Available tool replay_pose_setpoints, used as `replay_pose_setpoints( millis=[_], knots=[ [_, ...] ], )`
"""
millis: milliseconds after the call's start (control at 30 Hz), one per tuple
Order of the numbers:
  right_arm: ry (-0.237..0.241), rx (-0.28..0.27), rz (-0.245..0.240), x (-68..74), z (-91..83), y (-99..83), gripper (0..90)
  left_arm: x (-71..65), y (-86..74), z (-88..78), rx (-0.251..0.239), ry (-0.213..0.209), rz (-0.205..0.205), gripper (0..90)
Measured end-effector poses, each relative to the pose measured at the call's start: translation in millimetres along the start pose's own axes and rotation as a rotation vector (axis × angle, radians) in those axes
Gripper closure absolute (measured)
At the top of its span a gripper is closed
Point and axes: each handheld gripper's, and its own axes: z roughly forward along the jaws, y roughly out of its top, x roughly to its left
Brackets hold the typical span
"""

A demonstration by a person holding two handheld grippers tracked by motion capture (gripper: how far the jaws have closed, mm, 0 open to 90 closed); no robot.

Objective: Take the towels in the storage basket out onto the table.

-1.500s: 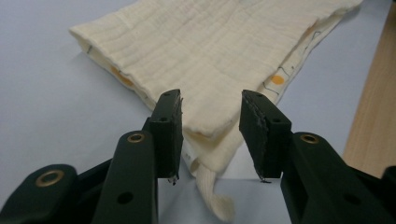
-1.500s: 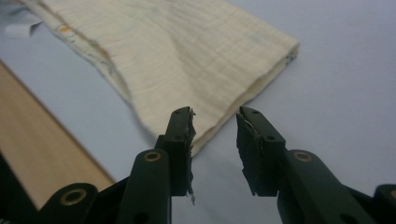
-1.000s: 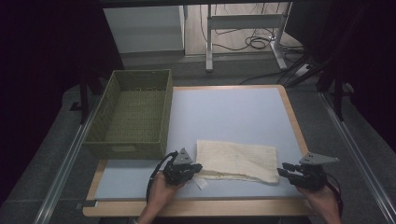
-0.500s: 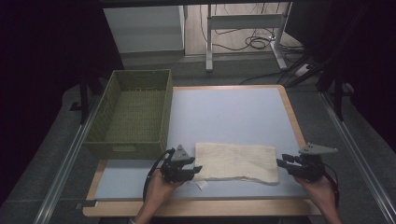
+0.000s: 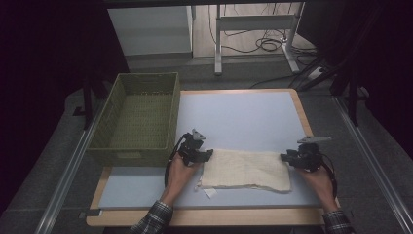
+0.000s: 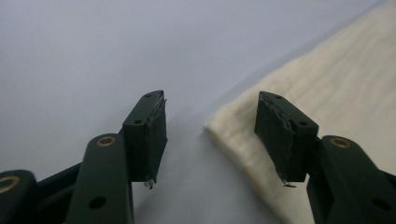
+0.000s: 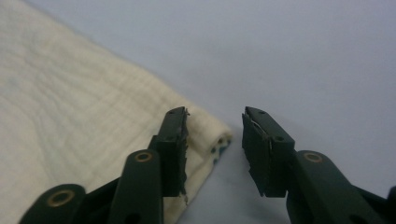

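High view: cloth [image 5: 246,169] corners tool-hidden.

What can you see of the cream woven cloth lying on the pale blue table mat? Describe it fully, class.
The cream woven cloth is folded into a flat oblong with a soft, ribbed weave. It lies on the mat's near half, long side across. A small white tag sticks out near its near left corner. At its right corner a bluish print peeks from the fold. The left gripper and right gripper each straddle a far corner, jaws open, not pinching it.
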Motion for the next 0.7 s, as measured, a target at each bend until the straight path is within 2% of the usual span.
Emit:
replay_pose_setpoints(
  millis=[67,100,133,200,233,300,433,600,700],
  knots=[
    [-0.002,-0.004,-0.017,3.0,-0.9,-1.7,76.5,2.8,-1.3,0.3,-0.020,-0.026,-0.017,47.1],
    [0.016,0.006,-0.028,4.9,-1.5,-1.3,83.8,3.4,-0.8,-0.2,-0.019,-0.046,-0.012,54.7],
    [0.008,0.008,-0.047,6.4,-1.7,-0.3,85.3,3.2,-0.3,-0.1,-0.016,-0.062,-0.009,63.4],
    [-0.011,0.019,-0.069,7.5,-1.0,4.0,86.1,2.3,0.9,-0.9,-0.005,-0.104,-0.006,75.3],
    [-0.016,0.017,-0.068,6.6,-0.8,6.8,86.2,1.2,0.7,-1.0,-0.005,-0.108,-0.008,79.6],
    [-0.022,0.007,-0.065,2.7,0.8,13.4,86.1,-1.5,-0.2,-2.3,-0.017,-0.094,0.010,80.6],
    [-0.037,-0.010,-0.053,-7.0,11.2,27.9,86.0,-6.0,-2.7,-7.0,-0.037,-0.102,0.008,81.1],
    [-0.041,-0.016,-0.021,-22.8,29.9,52.7,85.8,-17.1,-7.6,-18.7,-0.064,-0.115,0.032,81.1],
    [-0.054,0.012,-0.023,-27.4,42.8,65.1,85.5,-20.6,-6.1,-18.8,-0.056,-0.081,0.067,77.3]
  ],
)
